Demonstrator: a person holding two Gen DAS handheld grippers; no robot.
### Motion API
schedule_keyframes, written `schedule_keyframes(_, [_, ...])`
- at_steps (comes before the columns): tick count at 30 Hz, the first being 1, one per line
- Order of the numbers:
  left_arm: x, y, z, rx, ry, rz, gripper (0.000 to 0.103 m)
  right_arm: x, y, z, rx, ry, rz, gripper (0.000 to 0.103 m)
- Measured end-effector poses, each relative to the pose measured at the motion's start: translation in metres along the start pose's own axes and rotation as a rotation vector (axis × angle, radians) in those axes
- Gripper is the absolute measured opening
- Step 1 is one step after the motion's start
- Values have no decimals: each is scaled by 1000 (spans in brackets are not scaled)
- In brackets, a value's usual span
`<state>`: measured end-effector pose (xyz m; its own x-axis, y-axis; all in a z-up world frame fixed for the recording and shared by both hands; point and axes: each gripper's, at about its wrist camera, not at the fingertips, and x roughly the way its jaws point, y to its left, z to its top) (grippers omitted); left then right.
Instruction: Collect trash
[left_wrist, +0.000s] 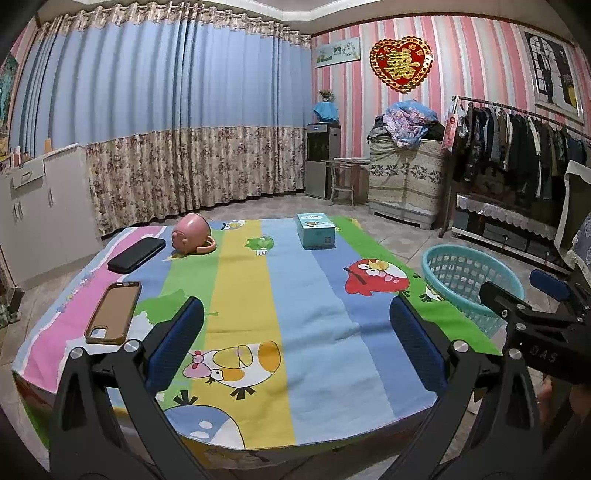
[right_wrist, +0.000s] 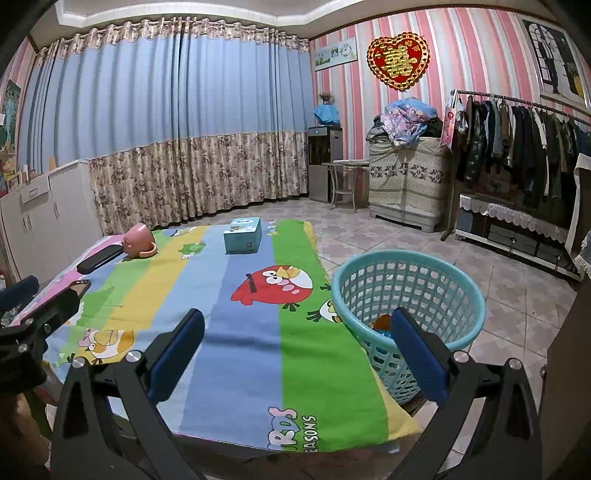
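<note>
A table under a striped cartoon-bird tablecloth (left_wrist: 258, 314) fills both views. Just beside its right edge, on the floor, stands a turquoise laundry-style basket (right_wrist: 408, 291) holding orange and blue trash (right_wrist: 382, 325) at its bottom. On the cloth lie a teal box (left_wrist: 316, 230), an overturned pink mug (left_wrist: 192, 232), a black phone (left_wrist: 136, 254) and a brown-cased phone (left_wrist: 112, 312). Left gripper (left_wrist: 295, 343) and right gripper (right_wrist: 295, 347) hover with jaws wide apart, holding nothing.

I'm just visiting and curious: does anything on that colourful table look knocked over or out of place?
Yes: the pink mug at the far left of the table is tipped over, resting on its rim and handle instead of upright. Nothing looks spilled around it. The two phones and the blue box lie flat and look normal.
</note>
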<state>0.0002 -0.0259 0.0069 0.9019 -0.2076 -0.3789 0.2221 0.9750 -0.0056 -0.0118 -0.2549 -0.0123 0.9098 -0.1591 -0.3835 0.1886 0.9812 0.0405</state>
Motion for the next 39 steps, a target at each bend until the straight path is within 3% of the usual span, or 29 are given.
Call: schedule_keyframes(39, [-5, 8, 4, -38, -30, 25, 97, -5, 12, 2, -42, -34, -8, 98])
